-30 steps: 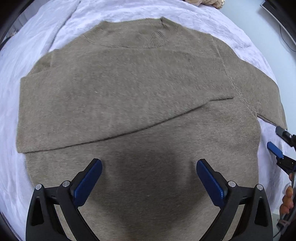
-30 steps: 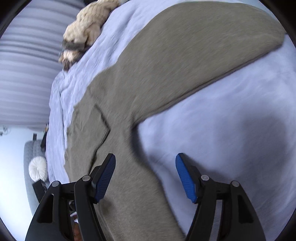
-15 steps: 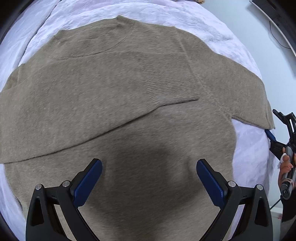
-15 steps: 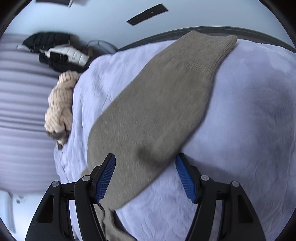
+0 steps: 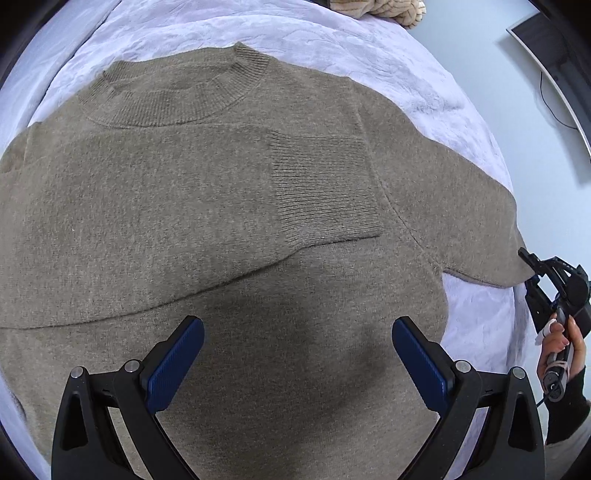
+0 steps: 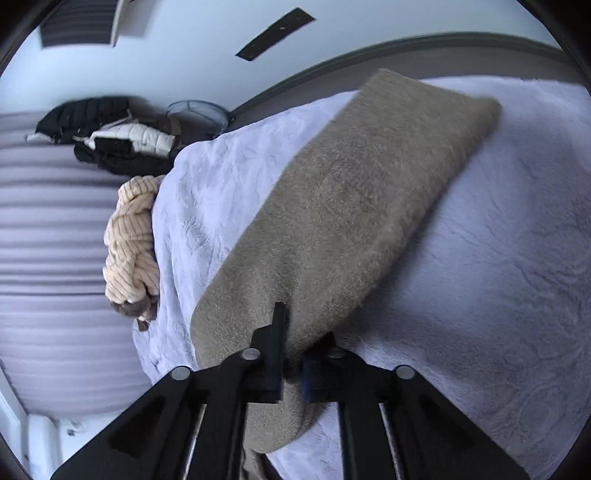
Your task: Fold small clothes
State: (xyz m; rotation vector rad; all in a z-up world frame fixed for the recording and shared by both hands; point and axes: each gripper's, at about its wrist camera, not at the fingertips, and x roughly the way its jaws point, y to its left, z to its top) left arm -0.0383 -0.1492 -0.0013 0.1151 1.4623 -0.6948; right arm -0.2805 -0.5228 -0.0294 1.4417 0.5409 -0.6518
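An olive-brown knit sweater [image 5: 229, 206] lies flat on a white bedspread [image 5: 332, 40], collar at the far side. Its left sleeve is folded across the chest, the ribbed cuff [image 5: 325, 188] near the middle. My left gripper [image 5: 297, 360] is open and empty above the lower body of the sweater. My right gripper [image 6: 295, 354] is shut on the right sleeve [image 6: 343, 206], which stretches away over the bedspread [image 6: 509, 258]. The right gripper also shows at the right edge of the left wrist view [image 5: 532, 273], at the sleeve's end.
A beige ribbed garment [image 6: 129, 240] lies bunched at the bed's far edge, also at the top of the left wrist view [image 5: 376, 9]. Dark and white jackets [image 6: 110, 140] are piled beyond the bed. The bed edge runs close on the right.
My right gripper swung from the sweater's side onto the right sleeve and closed on it. The left gripper stayed open and shifted over the sweater's body.
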